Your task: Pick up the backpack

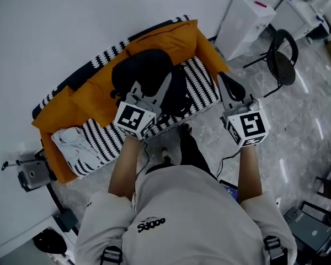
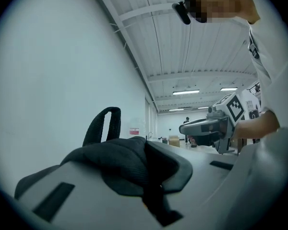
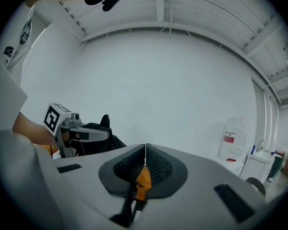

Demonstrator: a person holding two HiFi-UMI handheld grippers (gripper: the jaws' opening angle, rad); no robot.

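L gripper (image 1: 165, 81) clamped on backpack (image 1: 146, 70) fabric, bunched betw its jaws; R gripper (image 3: 145, 150) shut, empty, alongside.

Black woven cloth, matt, slightly coarse, on backpack (image 1: 149, 73); flat webbing on its strap loop (image 2: 105, 123). Smooth grey matt plastic on left gripper (image 2: 146, 145) and right gripper (image 3: 145, 152) shells; dark ribbed, rubbery-looking pads (image 3: 158, 164). Matt white faces with black print on 2 marker cubes (image 1: 133, 120). Soft orange cloth on sofa cushions (image 1: 176, 40); black-and-white striped fabric on seat (image 1: 102, 139). Glossy marbled floor (image 1: 298, 98), streaked with reflections. Clear plastic bottle (image 3: 233, 138). Pale knit cloth on sweatshirt (image 1: 187, 214). Matt white wall (image 3: 182, 80). Black mesh on chair (image 1: 281, 59).
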